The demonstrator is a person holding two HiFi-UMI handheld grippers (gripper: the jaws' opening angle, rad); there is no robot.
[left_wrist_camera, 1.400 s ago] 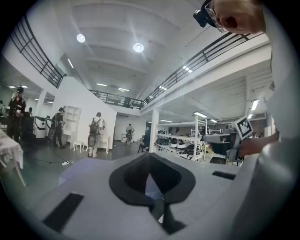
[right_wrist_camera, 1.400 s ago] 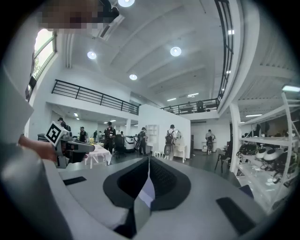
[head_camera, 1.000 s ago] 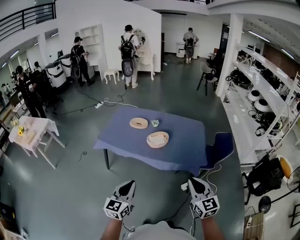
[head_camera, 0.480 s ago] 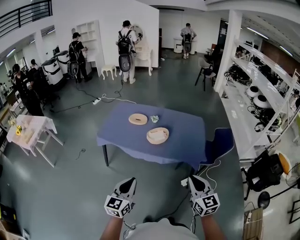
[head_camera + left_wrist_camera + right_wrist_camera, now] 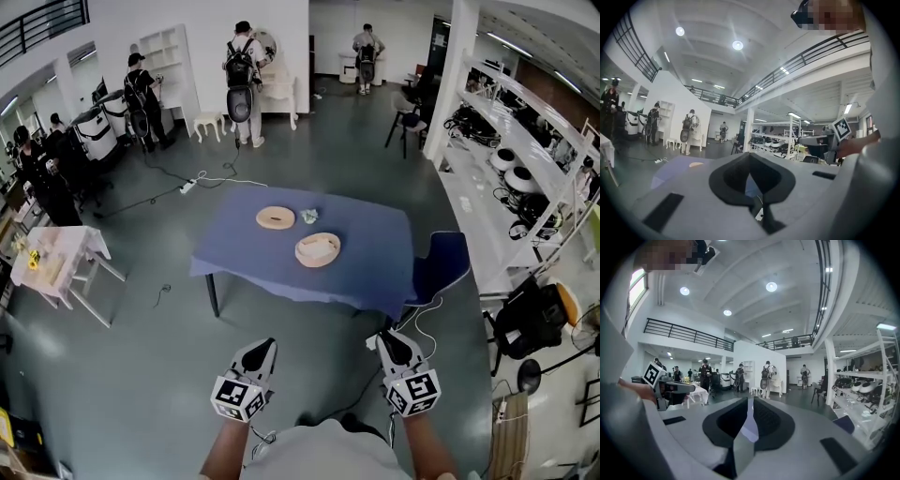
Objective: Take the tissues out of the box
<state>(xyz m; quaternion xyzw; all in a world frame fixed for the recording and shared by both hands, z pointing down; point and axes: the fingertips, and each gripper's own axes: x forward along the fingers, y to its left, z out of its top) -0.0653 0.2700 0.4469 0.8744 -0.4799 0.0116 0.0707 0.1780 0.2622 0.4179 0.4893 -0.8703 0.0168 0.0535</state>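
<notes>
Grey-bodied, your left gripper [image 5: 263,349] has its jaws pressed together on nothing; your right gripper [image 5: 387,339] is just opening, with a thin slit between the jaws and nothing in it. Both hang low over the dark grey floor [image 5: 131,375], well apart from the blue-clothed table [image 5: 375,272] ahead. On it lie a flat round tan disc [image 5: 276,217], a small crumpled pale tissue wad [image 5: 309,216] just beside it, and a round tan box [image 5: 318,249] nearer you — its contents too small to tell
</notes>
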